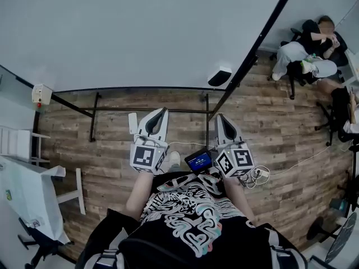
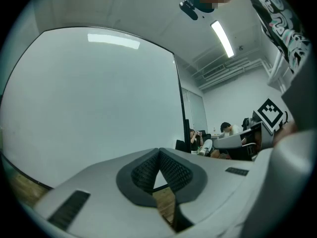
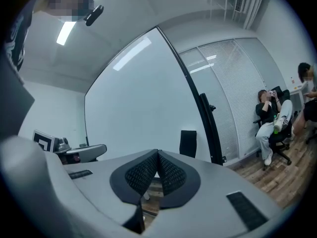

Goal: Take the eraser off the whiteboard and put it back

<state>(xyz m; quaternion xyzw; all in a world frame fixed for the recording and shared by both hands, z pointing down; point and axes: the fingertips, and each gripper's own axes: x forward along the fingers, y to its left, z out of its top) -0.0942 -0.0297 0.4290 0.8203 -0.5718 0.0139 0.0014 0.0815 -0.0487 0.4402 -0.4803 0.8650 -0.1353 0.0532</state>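
Where the head view starts at the left, a small white box (image 1: 41, 94) with a red button is seen beside the lower left corner of the whiteboard (image 1: 140, 32), whose pale surface fills the upper part of the view. Below the board, the black bars of its stand (image 1: 94, 116) are seen over the wooden floor (image 1: 280, 128).

Further right, the left gripper (image 1: 164, 112) is held level in front of the board. Its jaws are seen closed in the left gripper view, tip against tip, with nothing between them. A small lit screen (image 1: 199, 161) is seen low between the two grippers.

The right gripper (image 1: 220, 117) is held just beside the left one, apart from it, and is pointed the same way. Its jaws are likewise closed on nothing, with the ribbed pads meeting at the tips.

The eraser (image 1: 220, 77) is seen on the whiteboard, low and close to the board's black right edge, above the right gripper and touched by neither gripper. In the right gripper view it is shown as a dark rectangle just left of that edge.

A white cable (image 1: 263, 174) is seen lying on the floor at the right, and at the far right a person (image 1: 308, 46) is seated on a chair.
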